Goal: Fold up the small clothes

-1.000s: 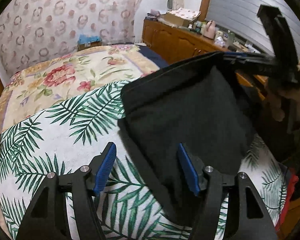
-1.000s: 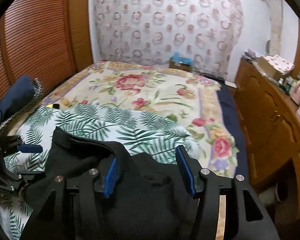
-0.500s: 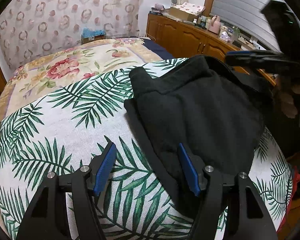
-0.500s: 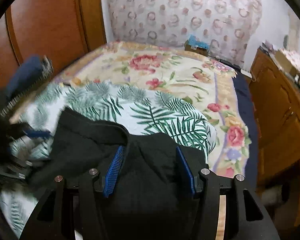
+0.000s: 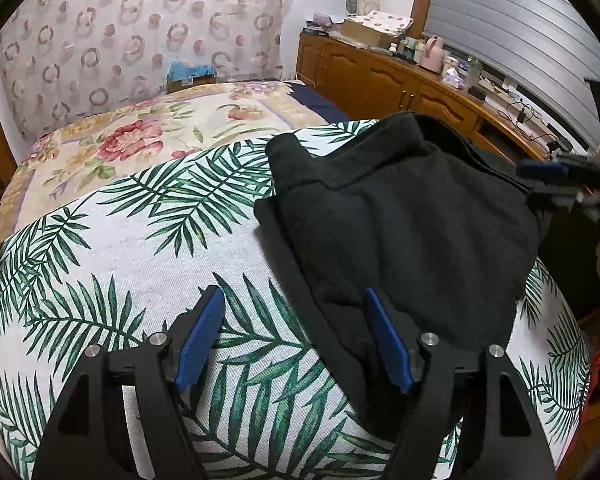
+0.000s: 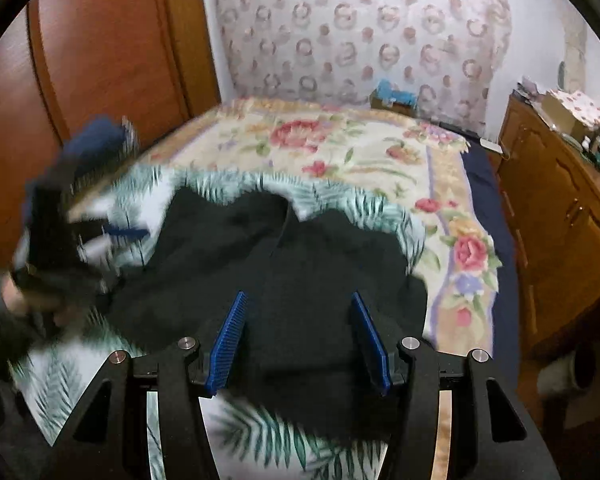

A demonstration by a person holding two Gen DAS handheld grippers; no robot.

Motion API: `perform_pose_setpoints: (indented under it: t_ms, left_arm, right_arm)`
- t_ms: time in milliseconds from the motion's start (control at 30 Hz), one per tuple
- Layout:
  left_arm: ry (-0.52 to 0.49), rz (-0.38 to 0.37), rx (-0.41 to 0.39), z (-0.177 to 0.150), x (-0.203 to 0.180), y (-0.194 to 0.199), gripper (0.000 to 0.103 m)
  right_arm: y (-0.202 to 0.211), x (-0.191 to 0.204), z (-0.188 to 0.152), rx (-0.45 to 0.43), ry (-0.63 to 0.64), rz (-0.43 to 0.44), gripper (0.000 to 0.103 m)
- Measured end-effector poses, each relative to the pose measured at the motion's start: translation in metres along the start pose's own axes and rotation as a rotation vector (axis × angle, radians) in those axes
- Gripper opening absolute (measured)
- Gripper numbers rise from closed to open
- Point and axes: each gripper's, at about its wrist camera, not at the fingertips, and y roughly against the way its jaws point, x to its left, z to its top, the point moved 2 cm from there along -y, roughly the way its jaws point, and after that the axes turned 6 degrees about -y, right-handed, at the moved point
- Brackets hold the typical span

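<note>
**Black garment lying on the palm-leaf cloth, both grippers spread above it**

The left gripper [image 5: 294, 340] angles down over the near part of the palm-leaf cloth [image 5: 120, 248]. Its jaws are opening; only the garment's left edge lies below the gap, untouched by the pads. The black garment [image 5: 400, 232] rests on the right half of that cloth, rumpled, its top edge toward the far side. The right gripper [image 6: 300, 340] hangs over the garment's near edge, blue pads apart, gripping nothing; fabric fills the view between them. Beyond the cloth's far edge the floral bedspread [image 5: 140, 140] runs to the patterned curtain [image 5: 140, 32]. A wooden cabinet [image 5: 380, 76] with clutter lines the bed's right side; a wooden wardrobe [image 6: 100, 52] stands left.
</note>
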Motion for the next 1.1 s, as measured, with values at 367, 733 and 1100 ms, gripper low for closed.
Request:
perform_pose_setpoints:
  t_ms: [367, 733, 1100]
  left_arm:
    - [0.003, 0.001, 0.000, 0.000, 0.001, 0.000, 0.074]
    - [0.050, -0.049, 0.016, 0.017, 0.007, -0.009, 0.073]
    - [0.110, -0.129, 0.019, 0.035, 0.011, -0.026, 0.054]
  right_arm:
    - [-0.010, -0.038, 0.039, -0.088, -0.032, -0.104, 0.006]
    - [-0.020, -0.064, 0.020, -0.113, -0.235, -0.134, 0.067]
    - [-0.022, -0.090, 0.005, -0.035, -0.342, -0.040, 0.068]
